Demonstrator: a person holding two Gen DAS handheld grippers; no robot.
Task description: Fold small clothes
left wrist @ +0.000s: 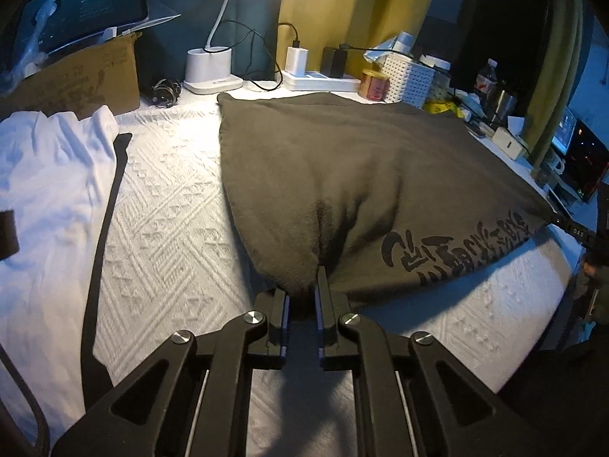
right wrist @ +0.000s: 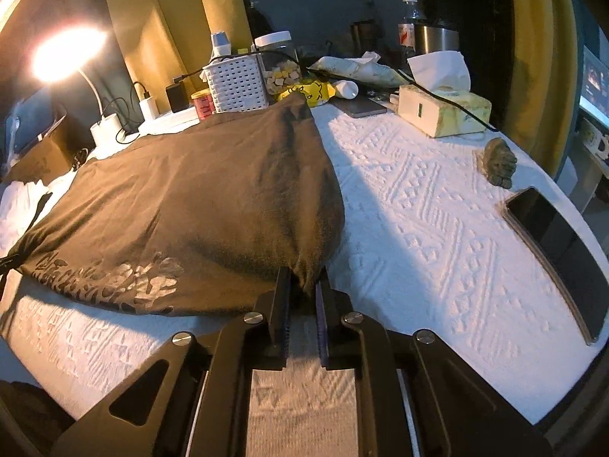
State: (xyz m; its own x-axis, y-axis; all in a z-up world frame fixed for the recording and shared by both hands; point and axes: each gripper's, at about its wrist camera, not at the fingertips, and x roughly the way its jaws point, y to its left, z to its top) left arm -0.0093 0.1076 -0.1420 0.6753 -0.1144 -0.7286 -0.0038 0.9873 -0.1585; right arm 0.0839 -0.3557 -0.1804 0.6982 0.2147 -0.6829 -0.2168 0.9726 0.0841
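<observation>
Gripping the dark shirt (left wrist: 342, 175) at its near edge, our left gripper (left wrist: 303, 297) and right gripper (right wrist: 303, 289) each pinch a bunched corner. We see it spread on the white cloth (right wrist: 437, 228), beside a white garment (left wrist: 49, 175).

one dark printed shirt (left wrist: 342, 175), one white garment (left wrist: 49, 175), two grippers (left wrist: 303, 289) (right wrist: 303, 285), one lit desk lamp (right wrist: 66, 53), one white perforated basket (right wrist: 236, 83), one tissue box (right wrist: 441, 110), two chargers plugged in (left wrist: 297, 59) (left wrist: 334, 61), one cardboard box (left wrist: 87, 76)
</observation>
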